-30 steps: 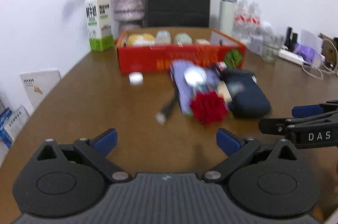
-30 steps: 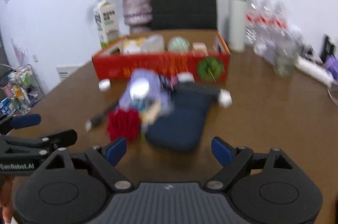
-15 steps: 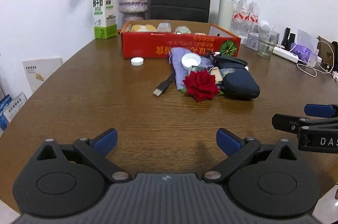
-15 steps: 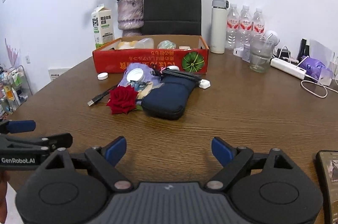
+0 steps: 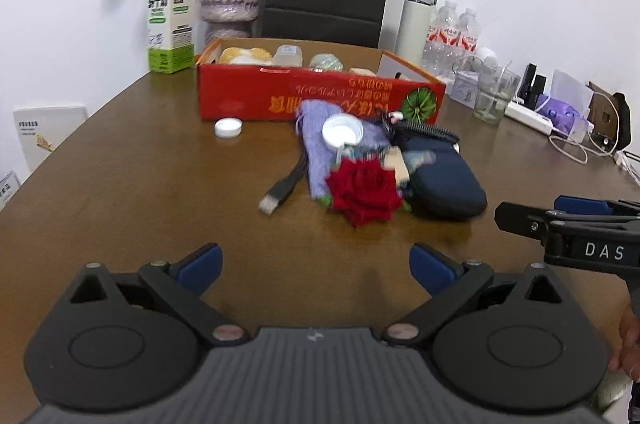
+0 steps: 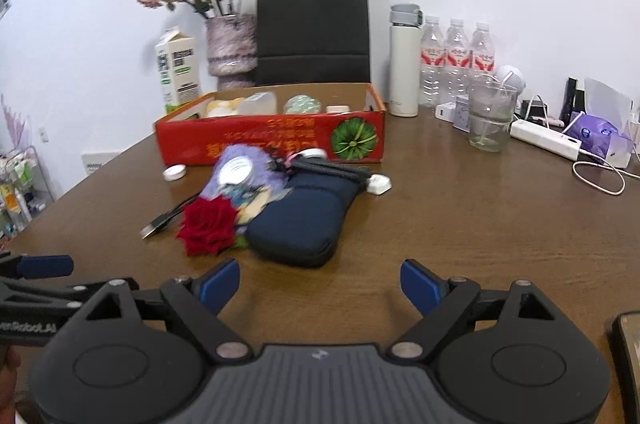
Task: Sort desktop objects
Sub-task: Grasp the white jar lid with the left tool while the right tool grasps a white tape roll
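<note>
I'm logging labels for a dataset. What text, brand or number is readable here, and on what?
"DAS" on the right gripper.
"GenRobot.AI", cut off at the frame edge, on the left gripper.
Red box: yellow characters, upside down, too blurred to read.
Milk carton: print too small to read.
Water bottles: red labels, unreadable.
Booklet: print unreadable.

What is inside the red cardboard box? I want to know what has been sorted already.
Over the red cardboard box's wall show a yellow-white lump, a clear plastic container, a greenish ball and a pale block. Its floor is hidden.
</note>
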`<state>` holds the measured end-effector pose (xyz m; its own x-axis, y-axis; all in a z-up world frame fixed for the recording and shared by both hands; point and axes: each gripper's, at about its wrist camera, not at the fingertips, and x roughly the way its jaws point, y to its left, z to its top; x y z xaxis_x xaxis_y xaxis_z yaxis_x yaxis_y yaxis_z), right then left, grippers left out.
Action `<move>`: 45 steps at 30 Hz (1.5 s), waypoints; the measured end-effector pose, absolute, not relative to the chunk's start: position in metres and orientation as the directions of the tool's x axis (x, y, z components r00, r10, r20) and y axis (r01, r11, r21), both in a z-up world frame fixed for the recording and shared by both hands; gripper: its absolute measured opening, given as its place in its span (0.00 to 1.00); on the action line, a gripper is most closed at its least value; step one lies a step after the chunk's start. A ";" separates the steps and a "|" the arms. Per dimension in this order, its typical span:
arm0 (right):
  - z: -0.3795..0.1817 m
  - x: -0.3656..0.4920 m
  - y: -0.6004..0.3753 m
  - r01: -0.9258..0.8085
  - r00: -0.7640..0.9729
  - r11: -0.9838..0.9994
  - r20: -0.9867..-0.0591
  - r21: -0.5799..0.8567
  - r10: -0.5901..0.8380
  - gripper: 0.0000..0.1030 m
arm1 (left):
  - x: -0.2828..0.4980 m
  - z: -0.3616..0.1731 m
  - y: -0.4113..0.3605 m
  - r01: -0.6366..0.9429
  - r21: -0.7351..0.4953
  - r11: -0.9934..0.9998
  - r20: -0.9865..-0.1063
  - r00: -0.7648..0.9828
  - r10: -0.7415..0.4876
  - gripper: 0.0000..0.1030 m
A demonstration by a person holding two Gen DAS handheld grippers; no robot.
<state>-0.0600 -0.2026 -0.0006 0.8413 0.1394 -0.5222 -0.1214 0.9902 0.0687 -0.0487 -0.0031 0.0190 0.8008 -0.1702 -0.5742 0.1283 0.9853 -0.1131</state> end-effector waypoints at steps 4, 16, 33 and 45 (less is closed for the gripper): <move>0.008 -0.031 -0.208 -0.120 0.864 0.990 -0.484 0.069 0.139 0.84 | -0.016 0.030 -0.003 0.124 -0.126 0.984 -0.547 0.819 -0.173 0.96; 0.024 0.098 -0.205 -0.232 0.813 0.957 -0.505 0.174 0.289 0.65 | 0.083 0.042 -0.014 0.209 -0.206 0.956 -0.571 0.768 -0.290 0.84; 0.002 0.138 -0.163 -0.334 0.798 0.943 -0.535 -0.011 0.276 0.09 | 0.120 0.015 -0.035 0.261 -0.189 0.947 -0.631 0.707 -0.321 0.39; 0.049 0.019 -0.192 -0.234 0.915 0.972 -0.338 -0.004 0.219 0.07 | 0.060 0.059 0.010 0.165 -0.283 0.945 -0.509 0.809 -0.294 0.39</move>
